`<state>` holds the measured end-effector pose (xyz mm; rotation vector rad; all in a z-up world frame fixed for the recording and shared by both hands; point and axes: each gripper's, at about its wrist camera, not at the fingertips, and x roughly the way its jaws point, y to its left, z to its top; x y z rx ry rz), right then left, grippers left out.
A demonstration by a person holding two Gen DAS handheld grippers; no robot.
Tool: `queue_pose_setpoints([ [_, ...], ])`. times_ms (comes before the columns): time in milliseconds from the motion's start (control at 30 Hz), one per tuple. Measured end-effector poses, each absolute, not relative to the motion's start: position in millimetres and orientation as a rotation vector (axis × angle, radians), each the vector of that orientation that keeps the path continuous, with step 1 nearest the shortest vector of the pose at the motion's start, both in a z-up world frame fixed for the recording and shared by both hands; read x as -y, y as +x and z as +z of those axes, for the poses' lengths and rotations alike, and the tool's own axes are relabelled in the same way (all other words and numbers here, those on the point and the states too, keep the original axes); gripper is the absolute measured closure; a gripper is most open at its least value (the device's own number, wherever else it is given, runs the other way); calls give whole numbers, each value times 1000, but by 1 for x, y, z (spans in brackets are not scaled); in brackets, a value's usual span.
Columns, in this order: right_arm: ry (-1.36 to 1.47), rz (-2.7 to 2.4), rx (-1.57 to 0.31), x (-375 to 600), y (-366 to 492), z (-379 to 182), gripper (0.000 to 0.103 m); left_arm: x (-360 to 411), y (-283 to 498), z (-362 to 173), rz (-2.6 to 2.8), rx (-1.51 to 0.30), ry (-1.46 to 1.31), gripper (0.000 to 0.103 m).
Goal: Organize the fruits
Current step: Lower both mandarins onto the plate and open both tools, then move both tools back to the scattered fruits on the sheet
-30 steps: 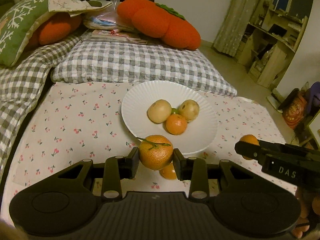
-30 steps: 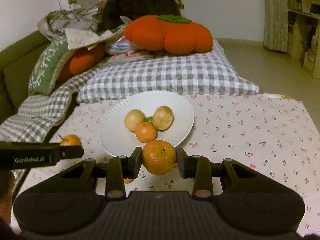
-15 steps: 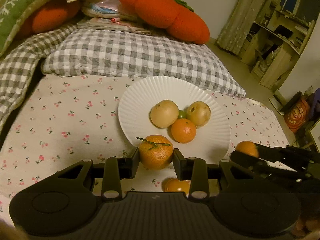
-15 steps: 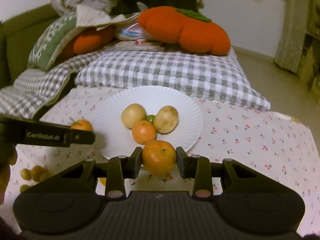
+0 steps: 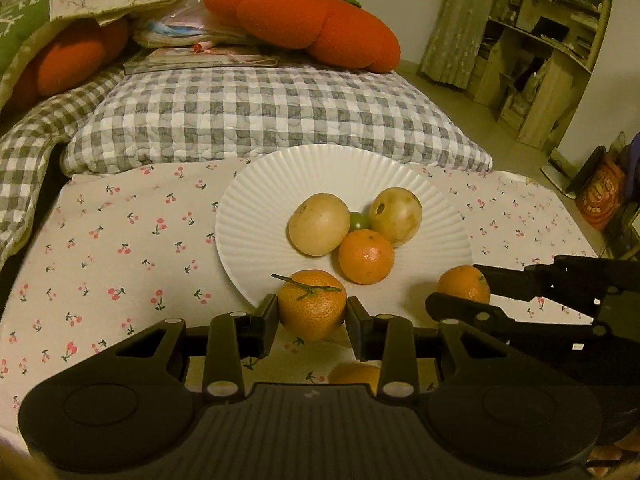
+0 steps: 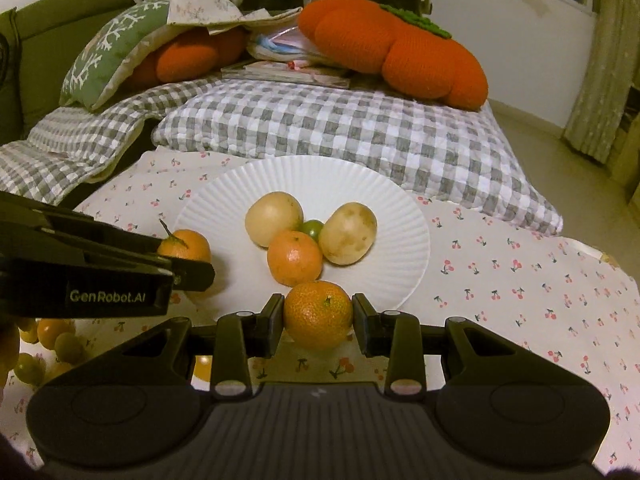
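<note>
1. Left gripper (image 5: 312, 316) pinches a stemmed mandarin (image 5: 312, 304) at the ribbed white plate's (image 5: 256, 216) 6 o'clock rim.
2. Right gripper (image 6: 318, 318) pinches a dimpled mandarin (image 6: 318, 314); only this view shows loose small fruits (image 6: 48, 344) at 8 o'clock.

Before us lies a white cloth printed with small red cherries (image 5: 120, 256), and behind it a grey-and-white checked quilted cushion (image 5: 272, 120) fills the middle ground. On that cushion we see a plump orange pumpkin-shaped plush pillow (image 6: 392, 48) with a green knitted top, just beside a flat stack of books or magazines (image 5: 192, 58). To the left a green pillow with a white snowflake pattern (image 6: 108, 52) leans over a second orange plush (image 6: 192, 58), while beige curtains (image 5: 460, 24) and wooden shelving (image 5: 548, 52) stand at the far right.
</note>
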<state>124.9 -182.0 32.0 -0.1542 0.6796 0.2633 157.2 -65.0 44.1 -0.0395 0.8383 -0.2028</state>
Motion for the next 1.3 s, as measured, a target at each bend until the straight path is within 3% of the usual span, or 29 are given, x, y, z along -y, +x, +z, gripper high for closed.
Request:
queue_pose_setpoints([
  [1100, 33, 215, -697, 194, 101, 53, 64, 28, 142, 68, -100, -825, -179, 77],
  [1300, 30, 263, -649, 190, 81, 68, 57, 25, 113, 87, -102, -785, -146, 57],
])
